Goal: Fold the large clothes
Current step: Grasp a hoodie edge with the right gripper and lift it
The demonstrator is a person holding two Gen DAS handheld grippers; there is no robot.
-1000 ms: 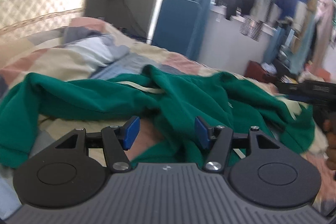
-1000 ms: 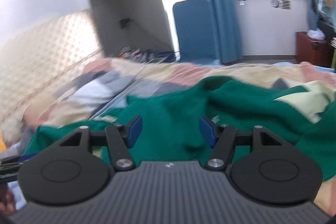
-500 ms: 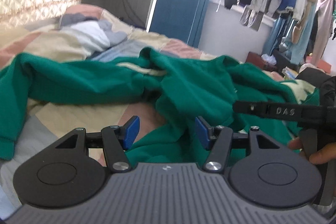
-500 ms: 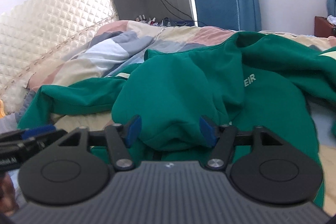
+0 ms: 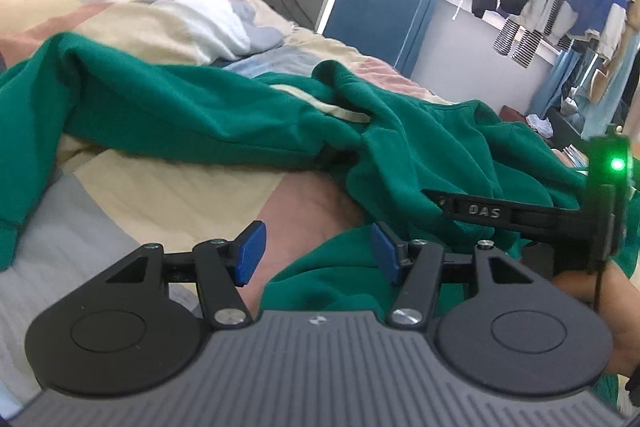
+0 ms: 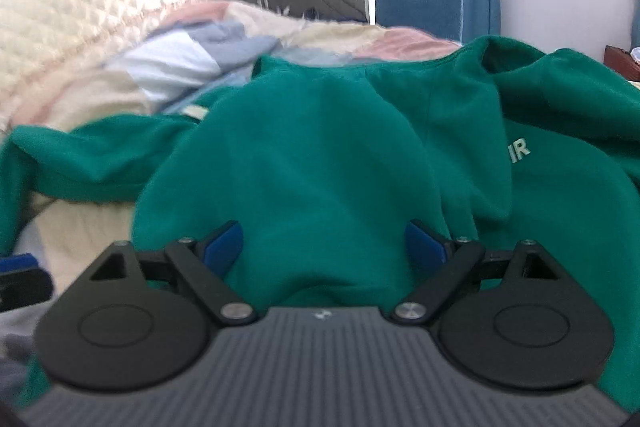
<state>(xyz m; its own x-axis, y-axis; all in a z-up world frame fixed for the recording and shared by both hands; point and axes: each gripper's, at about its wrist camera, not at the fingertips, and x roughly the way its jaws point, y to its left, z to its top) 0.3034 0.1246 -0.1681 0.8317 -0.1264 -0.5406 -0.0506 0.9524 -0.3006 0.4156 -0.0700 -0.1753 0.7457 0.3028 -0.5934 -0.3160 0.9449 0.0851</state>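
Green sweatshirt point(image 5: 224, 115) is lying crumpled and unfolded across the patchwork bedspread point(image 5: 132, 187), one sleeve trailing out to the left, body bunched to the right. Folding hasn't started by the look of it; both tools seem to be lining up for a first grab.

Left gripper point(image 5: 316, 253) is hovering over the near hem, jaws spread, nothing pinched. A fold of green cloth is sitting low between the blue pads point(image 5: 250, 253), not pressed. It's probably sitting at the hem because an edge is the easiest thing to pick up and straighten.

Right gripper point(image 6: 323, 247) is pointing into the raised hump of the sweatshirt's body point(image 6: 320, 155), jaws opening and already wide, cloth bulging between them but no pad contact I can see. The wide spread fits a thick bunch of fabric.

Count: one sweatshirt, one bedspread, two grippers, two blue pads each. Right view is blurred, so the pale lettering point(image 6: 520, 151) is only partly readable.
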